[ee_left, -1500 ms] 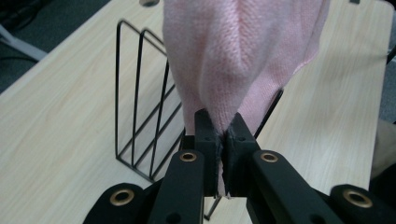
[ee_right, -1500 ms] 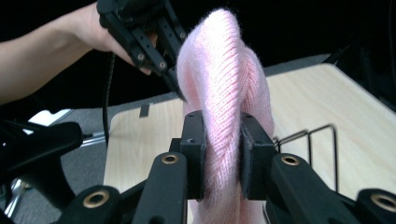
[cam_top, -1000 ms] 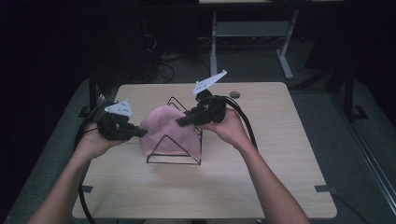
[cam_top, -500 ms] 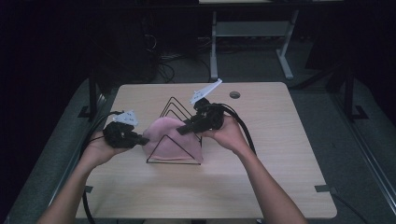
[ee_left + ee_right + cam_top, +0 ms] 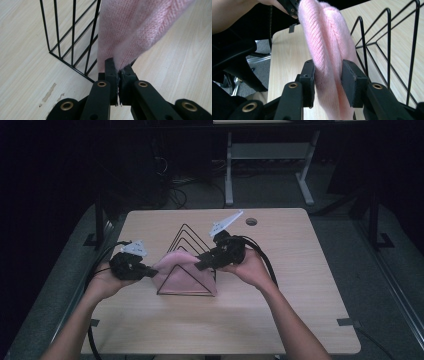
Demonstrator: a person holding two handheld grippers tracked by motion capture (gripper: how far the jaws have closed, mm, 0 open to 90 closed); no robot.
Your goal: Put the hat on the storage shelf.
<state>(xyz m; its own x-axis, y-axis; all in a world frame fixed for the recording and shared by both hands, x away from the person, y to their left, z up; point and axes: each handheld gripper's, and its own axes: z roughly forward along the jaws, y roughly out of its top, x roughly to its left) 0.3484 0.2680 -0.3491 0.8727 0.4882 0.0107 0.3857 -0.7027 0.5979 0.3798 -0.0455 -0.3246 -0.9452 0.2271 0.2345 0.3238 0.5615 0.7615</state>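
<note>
We take the black wire rack [image 5: 186, 265] as our landmark: a row of triangular wire frames standing near the middle of the light wooden table [image 5: 280, 315]. From the high view, a pink knitted cloth [image 5: 182, 275] sits at the rack's near end, draped within and behind the frontmost triangle, with its lower edge close to the tabletop.

To the left of the rack we hold the left gripper [image 5: 148, 271], its tips at the cloth's left edge. In the left gripper view its jaws are pressed together on a thin pinch of the pink knitted cloth [image 5: 130, 30], which rises up and away from the tips; the rack's black bars [image 5: 72, 37] stand just to the side of that pinch, on the bare table [image 5: 25, 62].

To the right of the rack we hold the right gripper [image 5: 204, 264], reaching in over the rack's right slope toward the top of the cloth. In the right gripper view its jaws stand on either side of a thick fold of the cloth [image 5: 327, 50], both pads touching the knit and squeezing it between them. The rack's wires [image 5: 387, 50] run just beside this fold. Beyond the fold, in that same view, the left gripper [image 5: 291, 8] meets the cloth's far end.
</note>
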